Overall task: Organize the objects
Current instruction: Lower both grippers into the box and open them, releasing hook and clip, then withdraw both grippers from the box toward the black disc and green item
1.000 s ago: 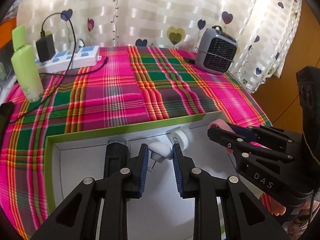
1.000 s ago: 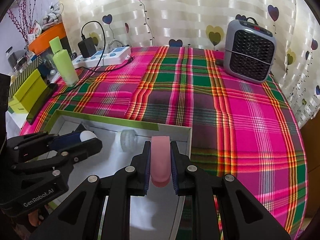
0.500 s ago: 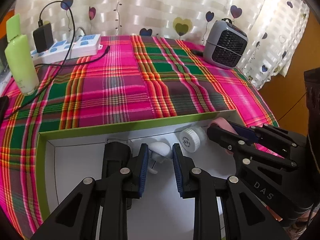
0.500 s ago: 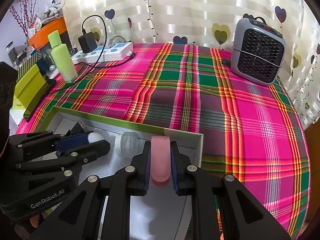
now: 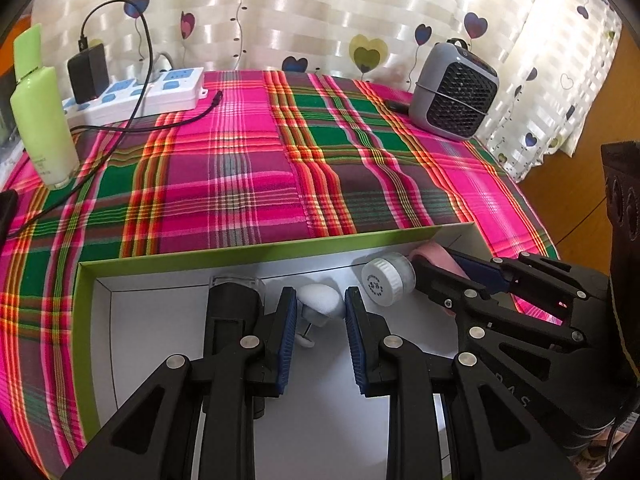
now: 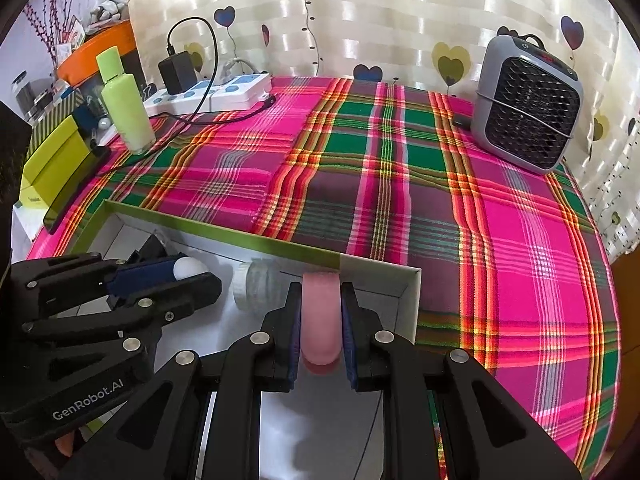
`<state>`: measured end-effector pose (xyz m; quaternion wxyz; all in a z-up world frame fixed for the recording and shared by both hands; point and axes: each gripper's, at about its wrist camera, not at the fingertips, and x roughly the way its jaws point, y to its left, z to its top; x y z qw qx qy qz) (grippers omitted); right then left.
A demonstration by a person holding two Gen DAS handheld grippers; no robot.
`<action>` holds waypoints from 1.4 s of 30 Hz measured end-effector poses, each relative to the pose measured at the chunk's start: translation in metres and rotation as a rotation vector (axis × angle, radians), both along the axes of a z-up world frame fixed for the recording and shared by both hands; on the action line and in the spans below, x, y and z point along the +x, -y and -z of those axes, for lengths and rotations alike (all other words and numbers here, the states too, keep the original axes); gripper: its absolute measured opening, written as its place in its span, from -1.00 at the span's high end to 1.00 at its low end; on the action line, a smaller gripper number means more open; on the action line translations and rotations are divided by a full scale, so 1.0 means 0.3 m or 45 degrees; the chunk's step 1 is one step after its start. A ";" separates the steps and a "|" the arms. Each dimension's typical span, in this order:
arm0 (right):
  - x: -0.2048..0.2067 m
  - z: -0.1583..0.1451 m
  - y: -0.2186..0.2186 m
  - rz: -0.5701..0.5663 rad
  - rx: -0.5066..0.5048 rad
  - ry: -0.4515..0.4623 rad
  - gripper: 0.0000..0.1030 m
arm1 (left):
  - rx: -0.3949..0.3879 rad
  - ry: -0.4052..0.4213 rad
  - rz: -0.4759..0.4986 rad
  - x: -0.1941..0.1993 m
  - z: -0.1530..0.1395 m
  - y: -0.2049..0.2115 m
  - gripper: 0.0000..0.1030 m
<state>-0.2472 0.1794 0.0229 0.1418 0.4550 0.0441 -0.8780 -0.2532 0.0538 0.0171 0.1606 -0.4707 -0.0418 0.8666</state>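
Left gripper [image 5: 320, 322]: jaws are being held partly open around the white rounded plug adapter [image 5: 320, 304], with gaps showing at both blue pads.
Right gripper [image 6: 320, 326]: a pink soft tube-shaped object [image 6: 320, 316] is being clamped between closed pads.
Box: the shallow white box with a green rim [image 5: 256, 250] is lying at the near edge of the plaid tablecloth [image 5: 248, 168].
Jar: a small white-capped clear jar [image 5: 386, 282] is lying against the box's far wall, near its right corner.
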 end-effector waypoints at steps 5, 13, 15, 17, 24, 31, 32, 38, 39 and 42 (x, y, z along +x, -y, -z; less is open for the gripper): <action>-0.004 0.003 0.003 0.000 0.009 0.006 0.64 | -0.010 0.000 0.001 0.000 0.000 -0.003 0.56; -0.004 0.004 0.006 -0.002 0.013 0.006 0.64 | -0.011 0.002 0.001 -0.003 0.000 0.000 0.54; -0.003 0.005 0.006 0.000 0.011 0.004 0.64 | -0.009 0.003 0.000 -0.002 -0.001 0.000 0.52; 0.000 0.005 0.009 0.002 0.017 -0.001 0.64 | -0.012 0.004 -0.001 -0.002 -0.001 0.000 0.44; 0.014 -0.002 0.000 0.019 0.003 -0.024 0.50 | -0.011 0.007 -0.017 0.003 -0.005 0.011 0.32; 0.037 -0.020 -0.010 0.043 -0.013 -0.040 0.25 | -0.003 -0.012 -0.025 0.034 -0.033 0.027 0.24; 0.042 -0.022 -0.012 0.045 -0.019 -0.040 0.25 | 0.002 -0.016 -0.025 0.039 -0.037 0.031 0.24; 0.090 -0.049 -0.023 0.069 -0.029 -0.066 0.25 | 0.011 -0.051 -0.027 0.087 -0.071 0.045 0.23; 0.101 -0.056 -0.027 0.074 -0.035 -0.071 0.25 | 0.007 -0.056 -0.031 0.097 -0.076 0.048 0.23; 0.128 -0.071 -0.039 0.093 -0.058 -0.082 0.25 | 0.021 -0.067 -0.042 0.132 -0.090 0.061 0.23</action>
